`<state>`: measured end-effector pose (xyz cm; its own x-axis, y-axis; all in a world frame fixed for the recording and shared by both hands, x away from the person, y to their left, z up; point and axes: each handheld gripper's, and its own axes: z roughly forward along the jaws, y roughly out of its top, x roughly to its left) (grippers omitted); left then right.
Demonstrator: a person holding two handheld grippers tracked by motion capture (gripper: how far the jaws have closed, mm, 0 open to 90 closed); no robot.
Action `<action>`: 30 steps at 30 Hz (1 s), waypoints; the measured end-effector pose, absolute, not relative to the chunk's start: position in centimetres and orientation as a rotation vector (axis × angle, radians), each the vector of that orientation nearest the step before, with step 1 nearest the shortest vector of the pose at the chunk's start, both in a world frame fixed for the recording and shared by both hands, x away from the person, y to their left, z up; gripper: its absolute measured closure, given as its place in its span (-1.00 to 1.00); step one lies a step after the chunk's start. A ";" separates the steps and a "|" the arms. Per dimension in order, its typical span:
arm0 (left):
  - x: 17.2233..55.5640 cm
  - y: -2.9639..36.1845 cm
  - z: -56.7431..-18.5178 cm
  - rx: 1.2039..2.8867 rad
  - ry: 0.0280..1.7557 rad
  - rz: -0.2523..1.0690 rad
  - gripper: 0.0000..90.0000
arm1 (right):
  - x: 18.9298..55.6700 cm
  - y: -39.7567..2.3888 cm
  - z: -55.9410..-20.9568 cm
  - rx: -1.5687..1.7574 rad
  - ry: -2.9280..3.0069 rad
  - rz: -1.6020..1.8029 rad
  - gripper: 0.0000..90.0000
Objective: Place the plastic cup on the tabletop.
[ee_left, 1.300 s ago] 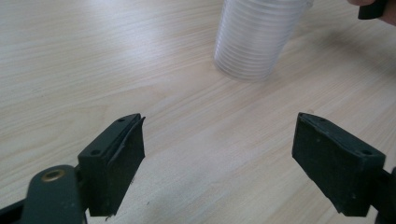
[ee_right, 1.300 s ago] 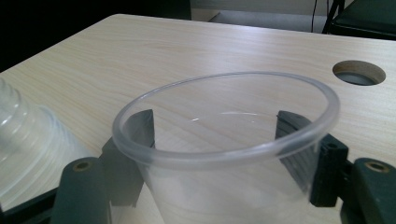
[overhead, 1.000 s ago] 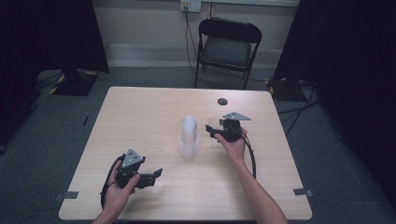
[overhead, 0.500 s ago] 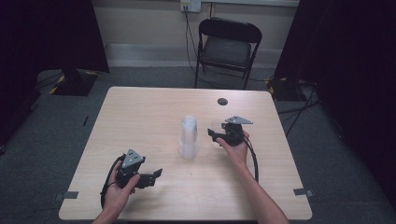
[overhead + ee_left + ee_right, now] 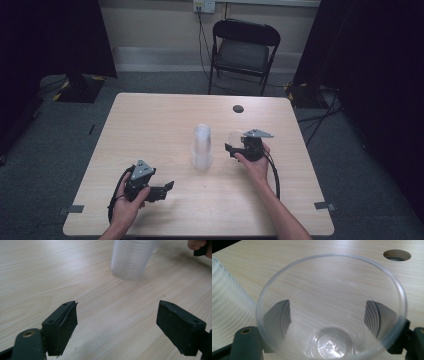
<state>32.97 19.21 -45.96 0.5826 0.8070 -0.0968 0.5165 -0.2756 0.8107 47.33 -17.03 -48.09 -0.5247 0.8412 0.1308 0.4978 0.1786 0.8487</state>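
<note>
Your left gripper (image 5: 159, 189) sits low on the wooden surface (image 5: 150, 125), toward seven o'clock from the middle, with your left hand (image 5: 125, 207) wrapped around its body and the grey three-cornered plate (image 5: 142, 169) on top. Its fingers (image 5: 61, 326) stand wide apart with nothing between them; in the left gripper view bare wood shows through the gap, and the stack of clear plastic cups (image 5: 132, 258) rises at twelve o'clock beyond them, well apart from the fingers.

That stack (image 5: 202, 146) stands upright near the middle of the surface, rims down, its ribbed sides nested one over another.

Your right gripper (image 5: 231, 149) is just to the three o'clock side of the stack, held in your right hand (image 5: 255, 162), fingers pointing toward the stack. It has hold of a single clear cup (image 5: 332, 307): in the right gripper view the two fingers (image 5: 278, 320) press the cup's walls from either side, seen through the plastic, and the cup's mouth opens toward the camera with its round base at six o'clock. In the high view that cup (image 5: 234, 136) shows as a pale disc just beside the stack; whether the two touch you cannot tell.

A round cable hole (image 5: 238, 108) lies in the surface toward one o'clock, and a black folding chair (image 5: 243, 50) stands beyond the far edge at twelve o'clock.
</note>
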 end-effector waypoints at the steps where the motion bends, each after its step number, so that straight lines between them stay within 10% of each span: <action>1: 33.0 19.2 -46.0 1.949 1.062 0.423 -0.62 | 47.3 -17.1 -48.1 1.270 2.097 1.283 -0.56; 30: 33.7 20.5 -46.0 1.912 1.122 0.423 -0.64 | 43.7 -19.0 -46.5 1.256 2.172 1.276 -0.68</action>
<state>33.66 20.55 -46.01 0.5391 0.8328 -0.1254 0.5431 -0.2300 0.8076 43.66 -19.05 -46.52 -0.5595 0.8159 0.1458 0.5248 0.2126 0.8242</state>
